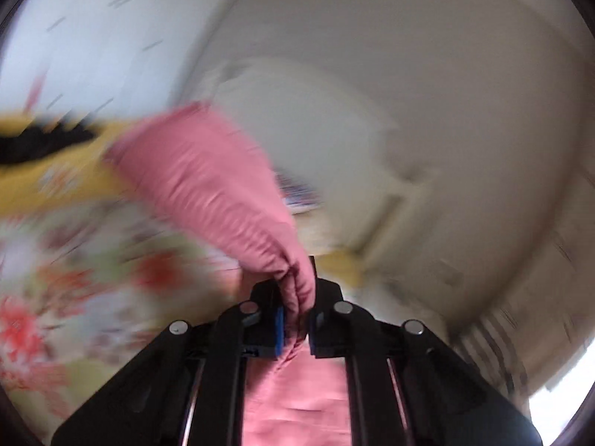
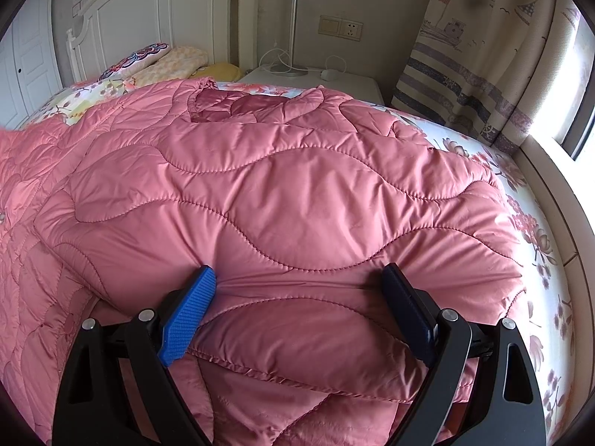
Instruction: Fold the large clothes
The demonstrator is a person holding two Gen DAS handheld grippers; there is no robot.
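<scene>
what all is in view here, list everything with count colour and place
quilted jacket: one, pink, spread over the bed; a bunched part of it is clamped in the left gripper
bed sheet: one, white with pink flowers, under the jacket
pillows: a few, patterned, cream and yellow, at the head of the bed
headboard: one, white, behind the pillows
nightstand: one, white, beside the bed, with a lamp base and white cables on it
wall socket: one, yellowish, above the nightstand
curtain: one, beige with stripes and boats, by the window on the right
left gripper: black with blue pads, shut on jacket fabric
right gripper: black with blue pads, wide open, pressed on the jacket's folded edge
</scene>
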